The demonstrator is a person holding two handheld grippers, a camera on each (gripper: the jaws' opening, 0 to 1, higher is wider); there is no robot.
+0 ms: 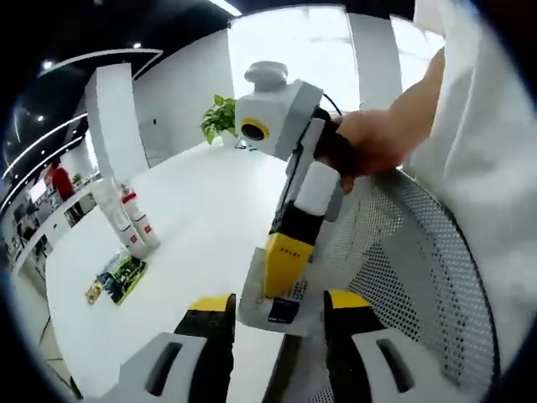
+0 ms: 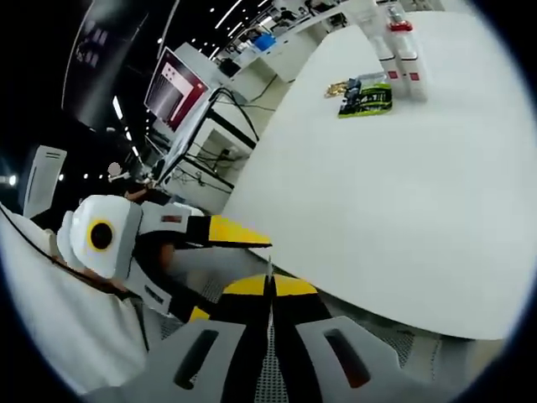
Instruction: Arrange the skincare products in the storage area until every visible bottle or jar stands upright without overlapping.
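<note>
Jaws of the left gripper (image 1: 277, 315) stand wide apart, holding nothing, in the left gripper view. Between them the right gripper (image 1: 289, 252), in a hand (image 1: 373, 138), points down at a white sachet (image 1: 273, 298) by the table (image 1: 201, 210) edge and mesh basket (image 1: 419, 252). Two bottles (image 1: 134, 220) stand upright far left, beside a green packet (image 1: 122, 277).

Right gripper view: right gripper (image 2: 270, 290) jaws pressed together, nothing visibly held. Left gripper (image 2: 222, 235) comes in from the left, jaws apart. Bottles (image 2: 401, 52) and packet (image 2: 367, 98) lie far across the table (image 2: 377, 193).

Grey tongs (image 1: 277, 315) — yellow-and-black tips — white sleeve (image 1: 491, 159).
</note>
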